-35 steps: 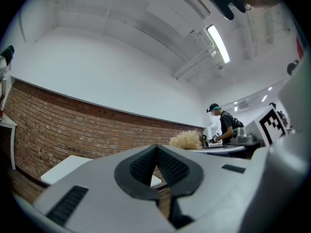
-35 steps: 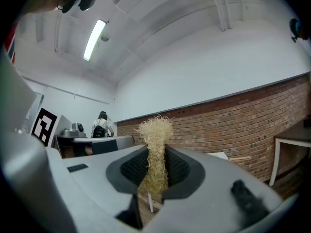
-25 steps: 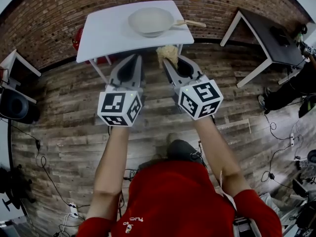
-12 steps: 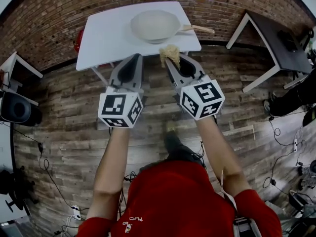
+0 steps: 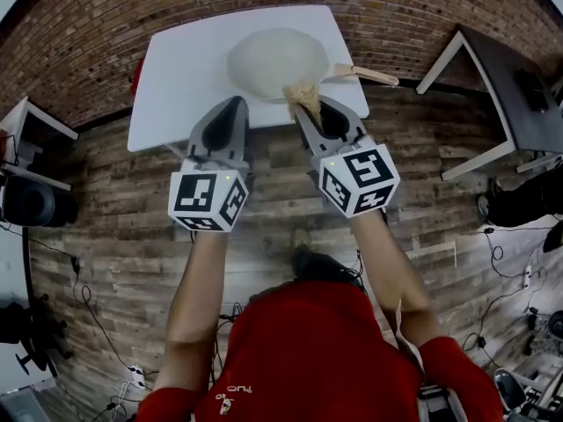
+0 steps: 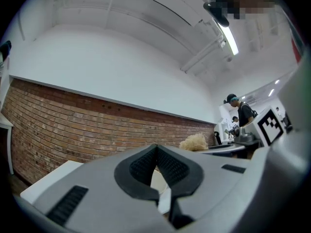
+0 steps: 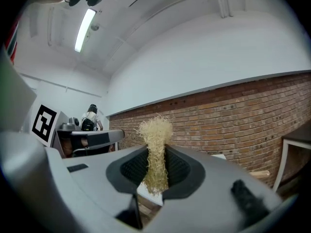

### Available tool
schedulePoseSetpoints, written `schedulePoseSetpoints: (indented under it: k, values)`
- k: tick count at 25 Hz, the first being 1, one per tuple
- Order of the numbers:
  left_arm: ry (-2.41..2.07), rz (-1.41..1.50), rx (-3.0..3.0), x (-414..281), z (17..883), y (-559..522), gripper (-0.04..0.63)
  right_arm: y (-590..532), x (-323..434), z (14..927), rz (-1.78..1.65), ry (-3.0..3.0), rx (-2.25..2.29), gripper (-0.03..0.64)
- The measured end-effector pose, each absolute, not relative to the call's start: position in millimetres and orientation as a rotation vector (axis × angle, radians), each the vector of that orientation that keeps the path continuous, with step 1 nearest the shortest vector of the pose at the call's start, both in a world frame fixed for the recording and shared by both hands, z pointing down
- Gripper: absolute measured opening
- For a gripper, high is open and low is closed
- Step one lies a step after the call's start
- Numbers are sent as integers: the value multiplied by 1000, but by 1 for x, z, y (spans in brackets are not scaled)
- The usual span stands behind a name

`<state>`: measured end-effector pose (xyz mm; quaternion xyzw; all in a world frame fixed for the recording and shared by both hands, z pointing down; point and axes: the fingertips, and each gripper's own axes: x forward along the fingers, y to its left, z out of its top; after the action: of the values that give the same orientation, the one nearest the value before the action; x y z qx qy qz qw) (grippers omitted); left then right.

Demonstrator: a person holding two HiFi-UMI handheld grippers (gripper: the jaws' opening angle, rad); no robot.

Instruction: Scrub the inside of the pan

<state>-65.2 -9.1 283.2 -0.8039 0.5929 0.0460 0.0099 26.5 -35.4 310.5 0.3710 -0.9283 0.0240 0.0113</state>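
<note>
While poised over the near rim of the pan (image 5: 277, 58) on the table (image 5: 176, 77), pinches scrubber (image 5: 301, 93) in right gripper (image 5: 306, 111), with left gripper (image 5: 237, 105) closed on nothing alongside. Judged barely begun: apparently no contact with the inside yet, all the scrubbing left to do.

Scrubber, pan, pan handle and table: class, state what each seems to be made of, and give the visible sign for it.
Scrubber, held in the right claw: pale straw-coloured fibre with loose frayed strands; plant or plastic, unclear.
Pan: smooth matte cream inside, probably a ceramic-type coating.
Pan handle: light tan, likely wood.
Table: flat plain white top, probably laminate or painted board.
</note>
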Motion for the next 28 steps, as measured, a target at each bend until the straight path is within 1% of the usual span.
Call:
schedulePoseSetpoints:
  k: [13,28]
  values:
    - [1915,92,-2445,-70,284,-132,14,-164,26,318,122,-2910,1087,86]
    - [1923,79,-2435,-95,290,-206,14,-235,-6,323,123,-2862,1073,86]
